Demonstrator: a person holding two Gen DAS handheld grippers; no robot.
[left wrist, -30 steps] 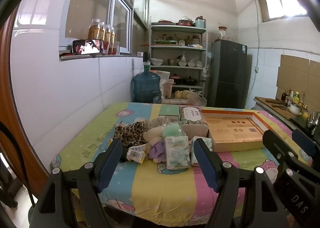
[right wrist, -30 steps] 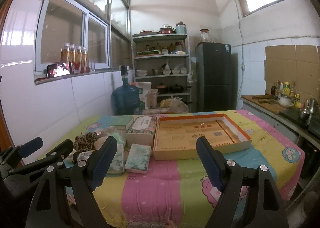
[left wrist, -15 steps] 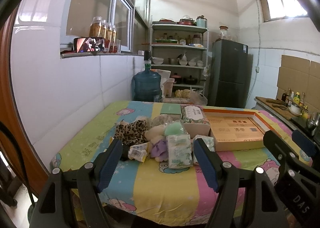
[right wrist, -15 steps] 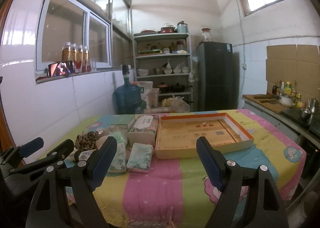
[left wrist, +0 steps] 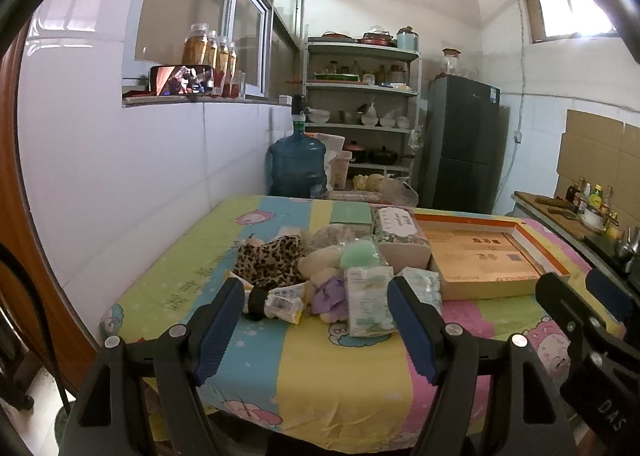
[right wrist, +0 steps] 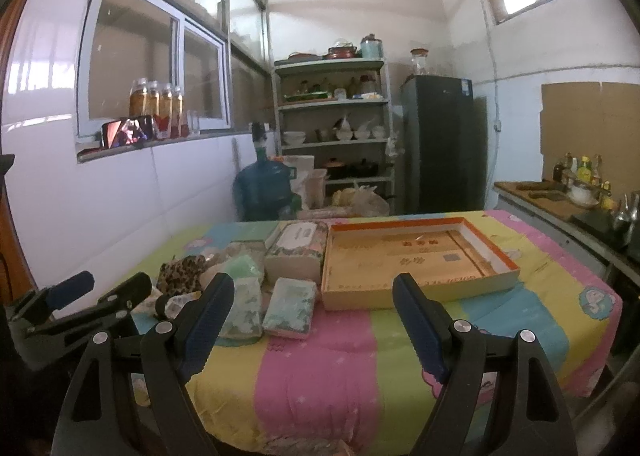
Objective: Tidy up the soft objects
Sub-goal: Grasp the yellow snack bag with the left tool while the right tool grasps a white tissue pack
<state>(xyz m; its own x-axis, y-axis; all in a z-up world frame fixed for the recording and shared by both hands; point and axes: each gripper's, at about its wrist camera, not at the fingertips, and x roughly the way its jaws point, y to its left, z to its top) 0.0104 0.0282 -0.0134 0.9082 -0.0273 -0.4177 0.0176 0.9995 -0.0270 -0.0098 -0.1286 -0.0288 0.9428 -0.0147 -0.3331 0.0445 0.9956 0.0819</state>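
both the left gripper and right gripper hover with jaws wide and empty over the tabletop's bare near edge, short of the soft pile beside the shallow box, whose far items overlap indistinctly.

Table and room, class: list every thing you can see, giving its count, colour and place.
Tray: one, orange-rimmed cardboard, table's right half.
Tissue box: one, floral, left of tray.
Tissue packs: several, pale green, front of pile.
Leopard cloth: one, spotted brown, pile's left.
Green sponge: one, mid-pile.
Water jug: one, blue, behind table.
Fridge: one, dark, back wall.
Left gripper: open, empty.
Right gripper: open, empty.
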